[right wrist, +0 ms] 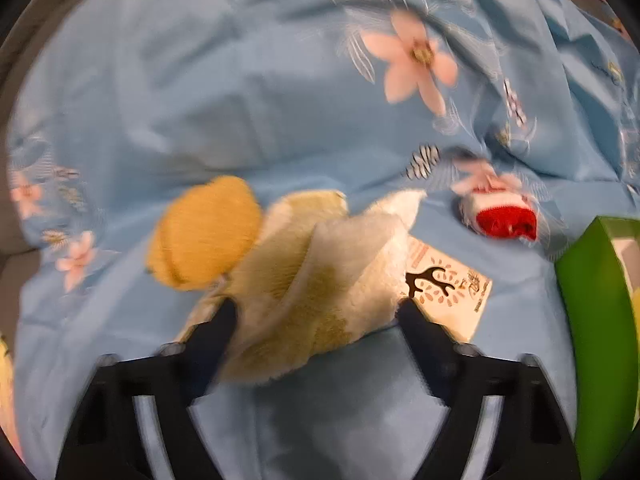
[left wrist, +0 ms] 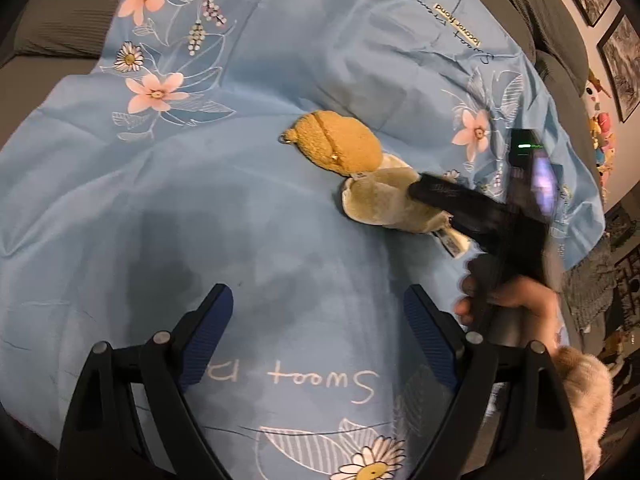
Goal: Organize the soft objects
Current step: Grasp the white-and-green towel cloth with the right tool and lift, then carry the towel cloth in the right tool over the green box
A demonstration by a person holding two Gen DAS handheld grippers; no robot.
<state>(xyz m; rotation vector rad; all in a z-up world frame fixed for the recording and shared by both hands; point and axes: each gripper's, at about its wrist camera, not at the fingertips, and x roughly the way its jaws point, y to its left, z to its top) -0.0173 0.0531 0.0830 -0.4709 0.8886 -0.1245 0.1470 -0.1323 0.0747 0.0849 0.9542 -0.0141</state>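
Grabbing step: right tongs point(right wrist: 312, 306) straddle the cream plush toy point(right wrist: 304, 280) mid-bed on the blue floral duvet point(right wrist: 200, 100), part-open, grip unconfirmed. Left tongs point(left wrist: 318, 320) wide open, empty. Next: pinch firmly, then lift.

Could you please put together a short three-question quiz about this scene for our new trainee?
1. True or false: the left gripper holds the plush toy.
2. What does the plush toy lie on? A) a bare wooden table B) a blue floral cloth C) a tray
3. Which item lies beyond the toy's paper tag, near the green box?

Key:
1. False; its jaws are open and empty, while the right gripper straddles the toy.
2. B, the blue floral cloth.
3. A small red and white soft item.
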